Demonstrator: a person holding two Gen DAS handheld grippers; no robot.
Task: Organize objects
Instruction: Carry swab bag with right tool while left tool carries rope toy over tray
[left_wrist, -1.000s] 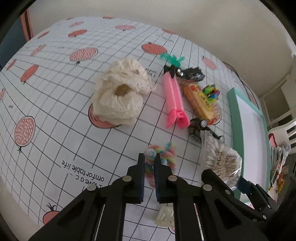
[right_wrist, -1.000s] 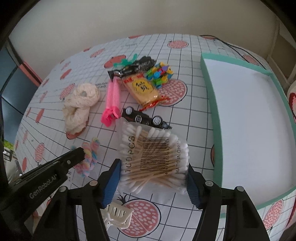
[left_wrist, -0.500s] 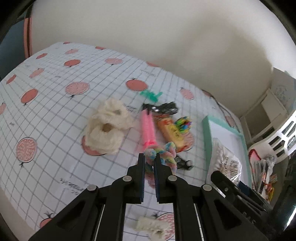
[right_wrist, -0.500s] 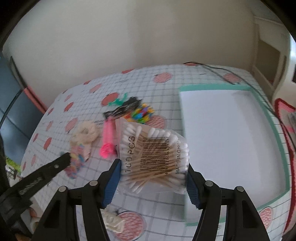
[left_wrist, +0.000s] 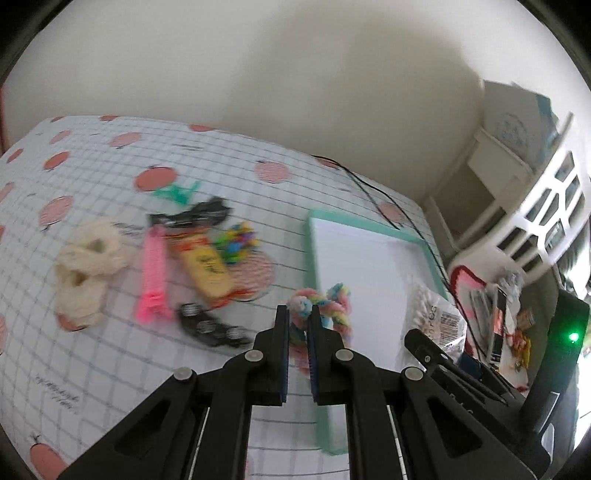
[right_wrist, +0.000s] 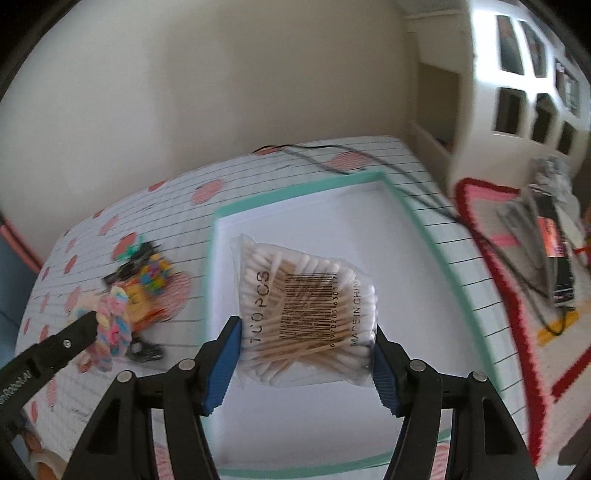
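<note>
My left gripper (left_wrist: 298, 314) is shut on a pastel rainbow hair scrunchie (left_wrist: 328, 304), held in the air at the near left edge of the white tray with a mint-green rim (left_wrist: 314, 236). My right gripper (right_wrist: 306, 328) is shut on a clear bag of cotton swabs (right_wrist: 303, 299), held over the same tray (right_wrist: 295, 188). The swab bag (left_wrist: 436, 314) also shows at the right of the left wrist view. The scrunchie (right_wrist: 112, 325) and the left gripper's finger appear at the left of the right wrist view.
Left of the tray on the grid cloth with red fruit prints lie cream knitted booties (left_wrist: 86, 269), a pink clip (left_wrist: 153, 273), a yellow snack packet (left_wrist: 207, 266), colourful small clips (left_wrist: 236, 240), a black toy car (left_wrist: 208, 326) and a green clip (left_wrist: 179, 192). A black cable (right_wrist: 424, 199) crosses the table's far right.
Both grippers rose and swung right with their loads: the swab bag now hangs over the tray, and the scrunchie has come from above the pile to the tray's left edge.
</note>
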